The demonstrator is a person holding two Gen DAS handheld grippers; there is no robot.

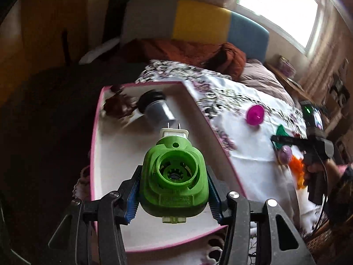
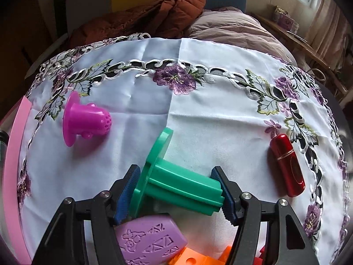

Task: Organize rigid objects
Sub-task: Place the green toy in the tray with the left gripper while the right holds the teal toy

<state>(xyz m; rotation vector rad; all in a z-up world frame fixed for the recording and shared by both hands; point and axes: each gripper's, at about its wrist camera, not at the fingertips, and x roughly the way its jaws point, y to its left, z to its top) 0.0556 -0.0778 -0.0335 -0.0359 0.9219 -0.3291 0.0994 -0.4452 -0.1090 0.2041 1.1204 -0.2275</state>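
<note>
The left tool (image 1: pixel 174 190) is clenched on a green plug-in device (image 1: pixel 174 176), its blue pads pressed to both flanks, and carries it above the white floor of a pink-rimmed box (image 1: pixel 97 132) that already holds a grey cylinder with a black cap (image 1: pixel 154 108) and a dark brown thing I cannot identify. The device's white plug end with its two metal prongs points forward toward that cylinder, so if it is let go from here I'd expect the prongs to knock against it or the device to roll off its rounded body. The left tool is pitched steeply down and looks a little blurred, as if travelling. Over on the embroidered cloth covering the surface (image 2: pixel 198 114), the right tool (image 2: pixel 176 192) grips a teal flanged piece (image 2: pixel 176 185) end to end, tilted down just as steeply; that lengthwise hold looks liable to let the piece pivot out. A purple patterned block (image 2: pixel 150 240) and orange pieces (image 2: pixel 189 258) crowd beneath it and could snag; a magenta cup-shaped piece (image 2: pixel 86 119) and a red capsule (image 2: pixel 286 165) lie well apart.
</note>
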